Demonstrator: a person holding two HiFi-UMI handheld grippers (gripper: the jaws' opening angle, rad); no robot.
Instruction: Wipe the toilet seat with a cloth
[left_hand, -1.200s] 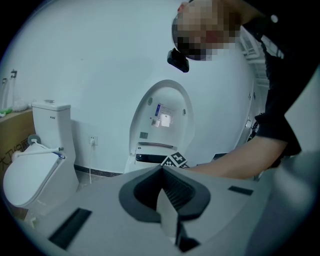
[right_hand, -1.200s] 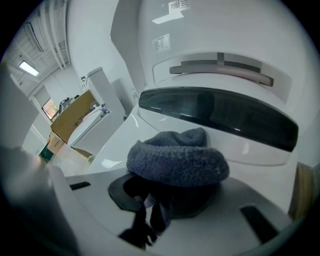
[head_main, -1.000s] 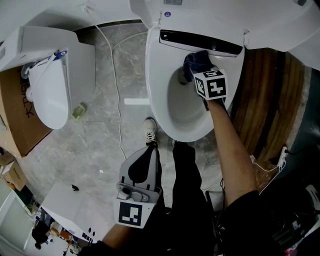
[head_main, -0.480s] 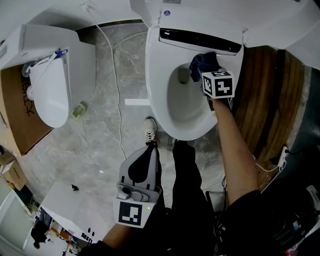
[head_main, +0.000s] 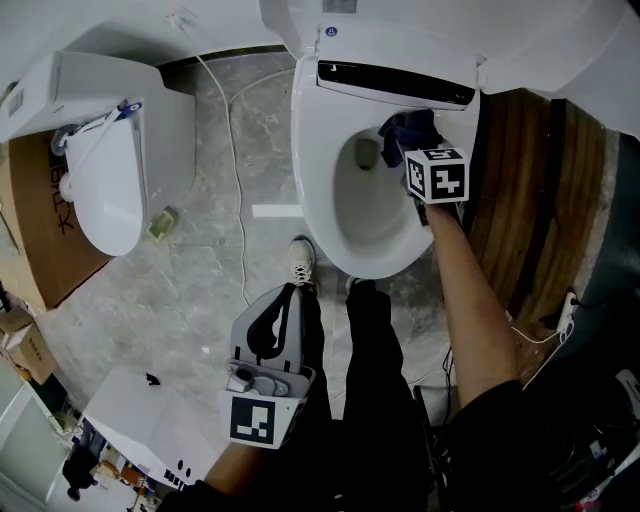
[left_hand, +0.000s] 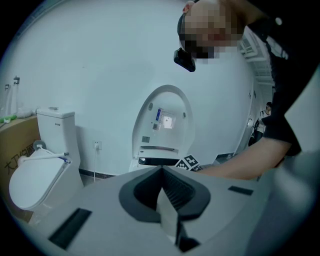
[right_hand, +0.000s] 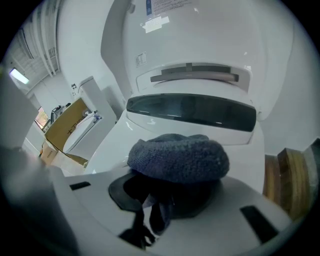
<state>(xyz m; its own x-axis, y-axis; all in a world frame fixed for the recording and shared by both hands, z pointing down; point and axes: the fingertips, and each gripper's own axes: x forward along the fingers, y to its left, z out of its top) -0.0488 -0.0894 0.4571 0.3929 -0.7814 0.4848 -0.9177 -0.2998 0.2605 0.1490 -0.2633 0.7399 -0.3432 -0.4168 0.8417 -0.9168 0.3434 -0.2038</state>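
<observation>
Cloth (head_main: 408, 126) on the far right of the seat (head_main: 310, 150)
Right gripper (head_main: 403, 150) is clenched on the dark cloth, which rests just this side of the black strip (head_main: 395, 84); left gripper (head_main: 281, 318) hangs near, jaws together on nothing

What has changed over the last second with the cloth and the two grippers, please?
The right gripper, fingers shut on the dark cloth, slid it along the back of the toilet seat toward the person's right, mostly in the first half second. The left gripper stayed shut and empty, low by the person's legs, shifting only slightly. Nothing was taken hold of or let go.
</observation>
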